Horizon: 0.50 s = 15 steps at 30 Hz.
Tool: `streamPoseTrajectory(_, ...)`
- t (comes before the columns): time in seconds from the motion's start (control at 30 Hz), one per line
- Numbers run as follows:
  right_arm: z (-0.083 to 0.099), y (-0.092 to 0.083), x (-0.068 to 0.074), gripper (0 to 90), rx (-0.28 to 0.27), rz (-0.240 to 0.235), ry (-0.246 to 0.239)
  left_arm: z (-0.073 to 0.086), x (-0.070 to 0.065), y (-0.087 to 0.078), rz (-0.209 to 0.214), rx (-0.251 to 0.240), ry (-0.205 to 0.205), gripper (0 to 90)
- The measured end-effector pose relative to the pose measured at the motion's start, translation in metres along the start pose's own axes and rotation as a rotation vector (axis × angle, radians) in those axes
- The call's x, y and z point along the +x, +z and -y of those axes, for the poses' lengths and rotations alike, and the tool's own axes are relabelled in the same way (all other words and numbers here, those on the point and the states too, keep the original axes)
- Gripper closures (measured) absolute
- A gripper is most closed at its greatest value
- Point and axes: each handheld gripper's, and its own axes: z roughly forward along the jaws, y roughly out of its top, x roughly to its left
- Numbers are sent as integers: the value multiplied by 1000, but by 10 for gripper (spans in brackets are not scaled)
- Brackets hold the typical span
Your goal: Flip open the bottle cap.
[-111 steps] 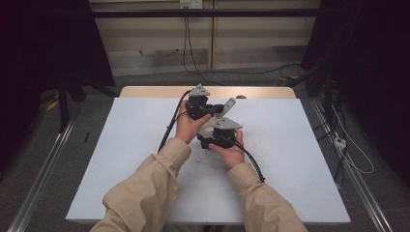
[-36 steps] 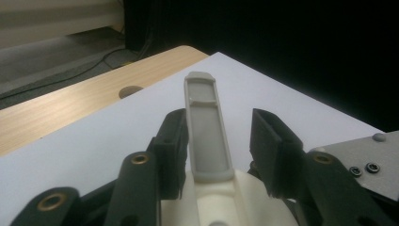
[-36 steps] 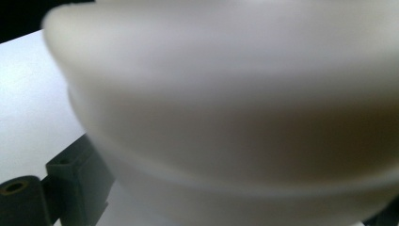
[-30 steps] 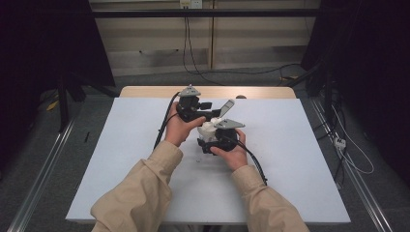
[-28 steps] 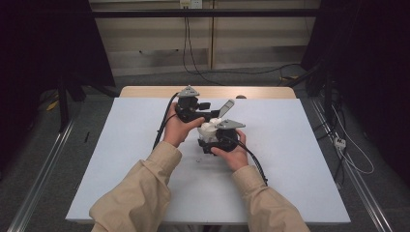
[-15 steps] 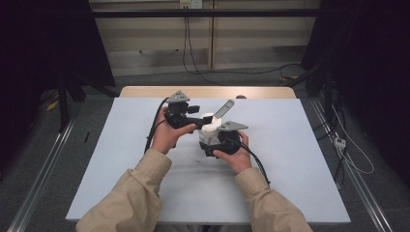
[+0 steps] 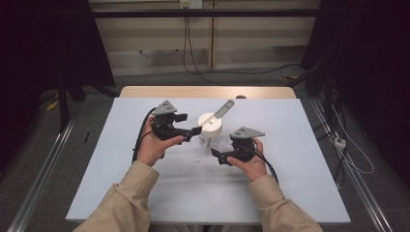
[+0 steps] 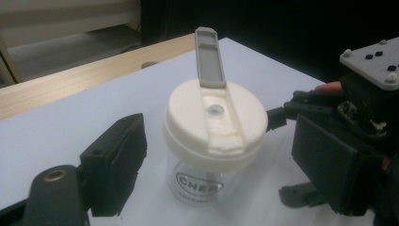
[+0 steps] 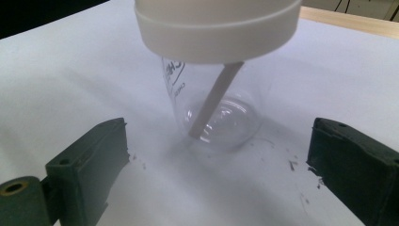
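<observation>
Mid-table, jar [image 7: 211,133] standing free, flip lid [image 8: 209,56] up; left tool [image 7: 197,130] just opening wide, right tool [image 7: 215,155] gaping; nudge risking tipping.

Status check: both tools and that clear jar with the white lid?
Left tool open, jaws just widened, nothing gripped. Right tool open, clear of the jar. Clear plastic jar with white flip-spout lid upright on white table, spout raised. Nothing in the way.
</observation>
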Motion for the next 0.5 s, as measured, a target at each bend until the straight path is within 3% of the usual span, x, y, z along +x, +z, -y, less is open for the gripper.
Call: streamPoseTrajectory(0.5, 16, -35, -5, 61, -10, -20, -17, 29, -6, -19, -3, 29, 23, 141)
